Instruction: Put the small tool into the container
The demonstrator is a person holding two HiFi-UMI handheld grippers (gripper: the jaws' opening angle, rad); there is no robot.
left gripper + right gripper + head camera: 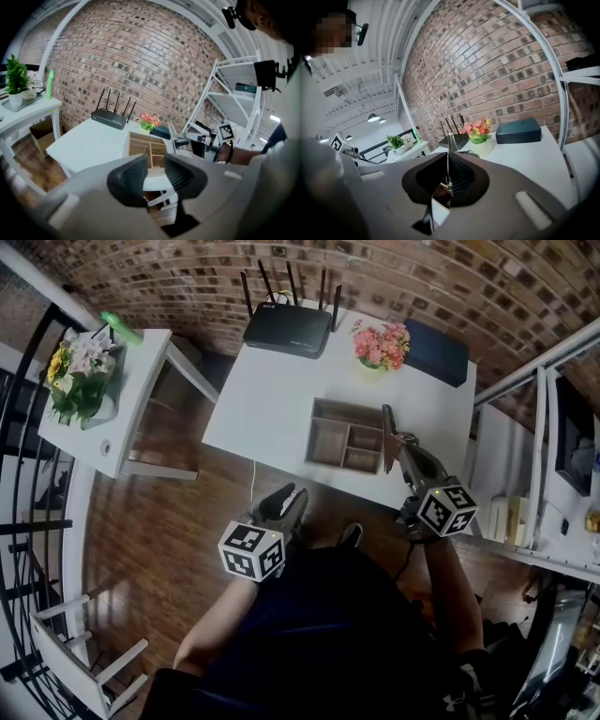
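A wooden container (347, 407) with several compartments sits at the near right of the white table (272, 399). My right gripper (403, 448) is shut on the small tool (387, 435), a thin grey metal strip standing upright at the container's right edge. In the right gripper view the strip (451, 140) pokes up from between the closed pads. My left gripper (281, 505) hangs low in front of the table's near edge, over the person's lap. It is open, with nothing between its fingers. Past the left gripper (156, 173) I see the container (146, 136) on the table.
A black router (288, 332), a pot of pink flowers (380, 345) and a dark blue box (436, 352) line the table's far side. A white side table (112, 427) with a plant stands to the left, white shelving (525, 474) to the right, a white chair (84, 662) near left.
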